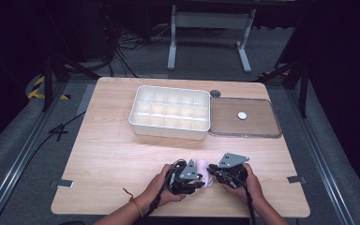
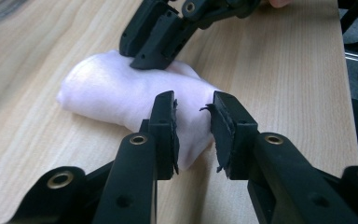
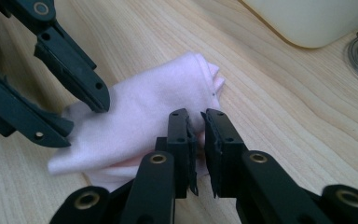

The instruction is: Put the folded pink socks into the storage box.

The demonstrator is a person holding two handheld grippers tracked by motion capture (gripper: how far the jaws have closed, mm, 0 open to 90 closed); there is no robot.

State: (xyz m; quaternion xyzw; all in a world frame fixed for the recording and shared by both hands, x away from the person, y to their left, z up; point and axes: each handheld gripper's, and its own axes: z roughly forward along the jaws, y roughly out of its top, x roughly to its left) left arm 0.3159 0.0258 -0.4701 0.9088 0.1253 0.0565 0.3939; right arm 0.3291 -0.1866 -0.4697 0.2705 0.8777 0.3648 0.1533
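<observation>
Near the table's (image 1: 103,154) front edge, the right gripper (image 3: 199,140) pinches the folded pink cloth (image 3: 140,121); the left gripper (image 2: 193,126) straddles it, jaws slightly spread.

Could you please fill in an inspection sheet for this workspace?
Surface: pale wooden table, bare around the work.
Job's things: folded pink cloth near the front edge.
Clutter: white plastic compartment tray; clear flat lid beside it; small dark disc.
Grippers: left gripper open, jaws astride the cloth's end; right gripper shut on a cloth fold.
Cables: black cable trails from the right gripper.
Surroundings: grey floor, white metal stand, loose floor cables.
</observation>
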